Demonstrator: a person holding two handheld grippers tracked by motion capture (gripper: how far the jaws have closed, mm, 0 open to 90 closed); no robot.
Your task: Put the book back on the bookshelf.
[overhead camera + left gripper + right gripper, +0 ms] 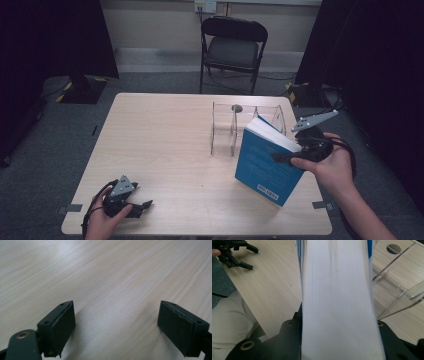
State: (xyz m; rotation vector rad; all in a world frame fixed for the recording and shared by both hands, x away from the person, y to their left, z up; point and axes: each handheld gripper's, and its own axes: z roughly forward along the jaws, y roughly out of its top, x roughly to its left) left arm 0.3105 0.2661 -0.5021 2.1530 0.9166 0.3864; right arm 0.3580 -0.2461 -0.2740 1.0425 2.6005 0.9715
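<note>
A thick blue-covered book (267,162) stands tilted at the right of the wooden table (160,145), lifted by my right gripper (292,155), which is shut on its page edge. In the right gripper view the white page block (338,297) runs between the two black jaws. Just behind the book stands a clear acrylic rack (235,127), also seen as clear walls (397,287) to the book's right. My left gripper (142,207) rests at the table's front left corner, open, with bare tabletop (112,290) between its fingers (60,327).
A black folding chair (232,47) stands beyond the table's far edge. Dark curtains hang at both sides. The other hand and its gripper (233,252) lie far off on the table in the right gripper view.
</note>
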